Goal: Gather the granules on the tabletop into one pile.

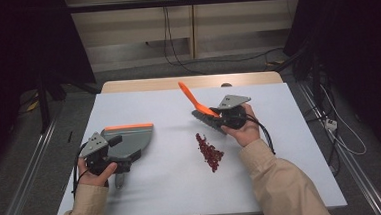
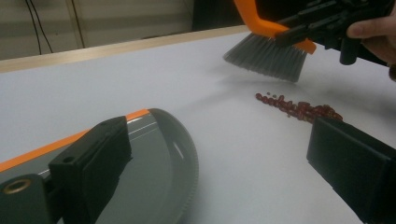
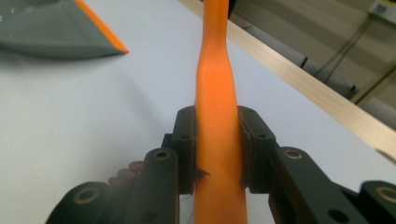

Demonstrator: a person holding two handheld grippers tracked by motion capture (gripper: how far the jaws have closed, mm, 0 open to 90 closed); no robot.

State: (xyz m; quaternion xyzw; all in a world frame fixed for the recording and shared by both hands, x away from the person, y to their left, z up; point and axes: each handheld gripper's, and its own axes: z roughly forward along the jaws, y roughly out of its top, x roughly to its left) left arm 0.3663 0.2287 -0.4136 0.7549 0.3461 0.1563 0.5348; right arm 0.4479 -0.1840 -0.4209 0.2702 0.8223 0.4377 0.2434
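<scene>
Beans [image 1: 210, 152] heaped mid-table, streak running 11 to 5. My right gripper [image 1: 225, 116] pinches brush [image 1: 201, 110] handle, bristles hovering at 12 of heap. Dustpan [image 1: 130, 140] at 9, in my left gripper [image 1: 112, 157]; its grip unclear.

A pale table [image 1: 282, 172] with a wooden far edge bears 1 grey, orange-edged dustpan [image 1: 130, 139] and a strip of small red beads [image 1: 209, 152].
</scene>
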